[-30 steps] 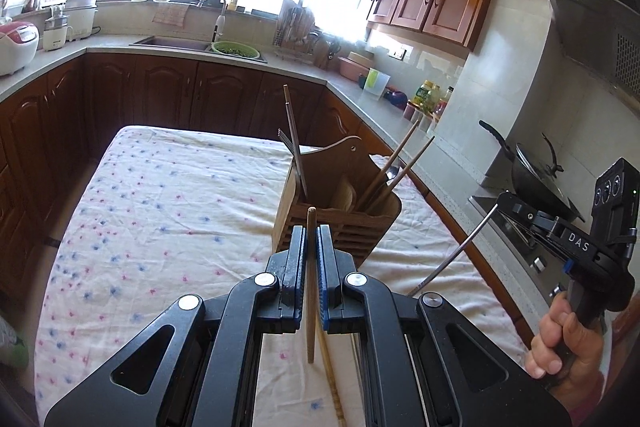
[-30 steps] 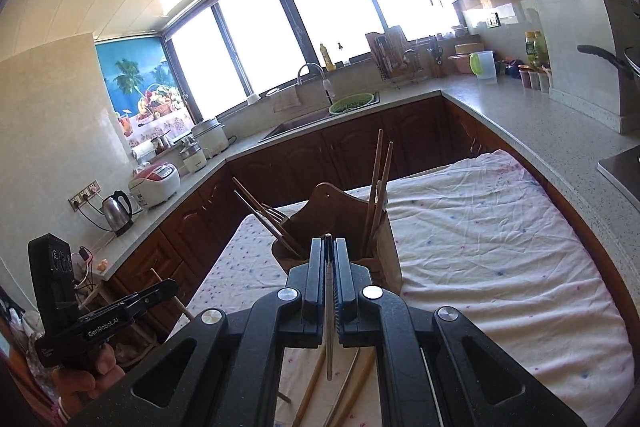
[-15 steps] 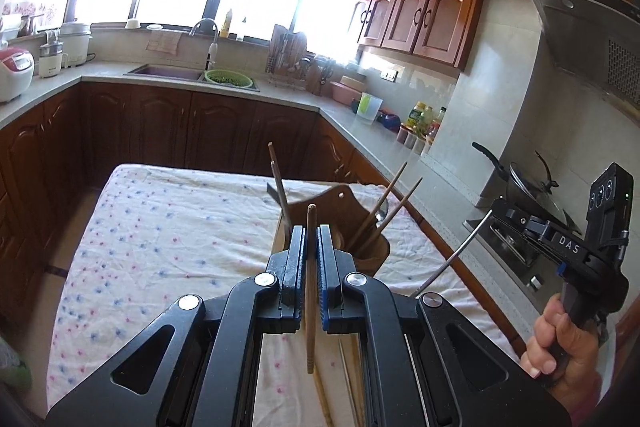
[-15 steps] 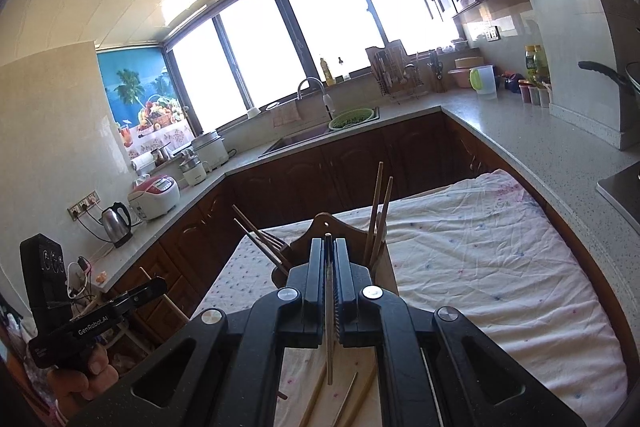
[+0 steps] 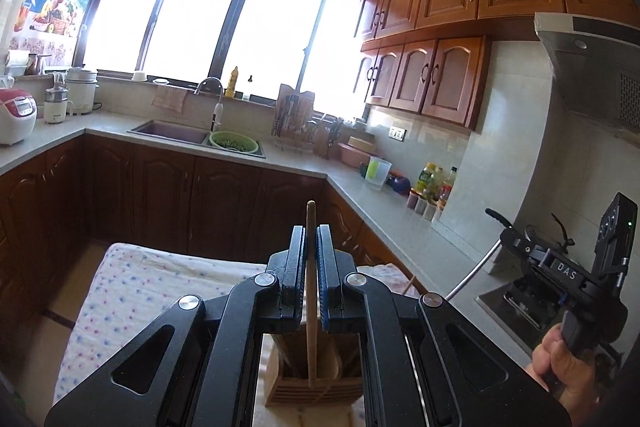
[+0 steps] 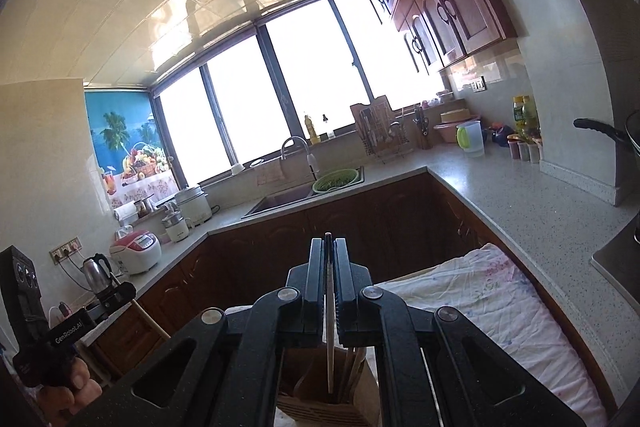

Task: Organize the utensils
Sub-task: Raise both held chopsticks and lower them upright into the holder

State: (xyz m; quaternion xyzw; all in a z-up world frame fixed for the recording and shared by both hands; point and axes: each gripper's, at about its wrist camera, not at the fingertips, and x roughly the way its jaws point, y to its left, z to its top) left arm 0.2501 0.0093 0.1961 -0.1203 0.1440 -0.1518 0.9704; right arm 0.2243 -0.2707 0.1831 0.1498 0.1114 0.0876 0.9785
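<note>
Since the earlier frames both my grippers have tilted upward: the table that filled the lower half of each view a second ago now shows only as a strip, and the wooden utensil holder has slid down to the bottom edge, seen between the gripper arms.

In the left wrist view my left gripper [image 5: 308,233] is clenched on a wooden chopstick [image 5: 310,291], which stands nearly upright at the centre of the frame. Its top pokes above the blue-edged pads, and its lower end reaches down inside the wooden utensil holder [image 5: 314,389] at bottom centre. Whether that tip touches the holder's floor I cannot tell. At the far right of this view my right gripper [image 5: 496,217] appears from the side, gripping a thin metal utensil [image 5: 472,275] that slants down and left below it.

In the right wrist view the right gripper [image 6: 329,247] is squeezed tight on that same slim metal piece [image 6: 329,327], seen edge-on. It runs straight down the middle of the frame into the utensil holder [image 6: 320,405], where other wooden pieces already lean. The holder sits on the flowered tablecloth [image 6: 500,311], which spreads across the lower right. My left gripper [image 6: 120,293] shows at the lower left edge.
</note>
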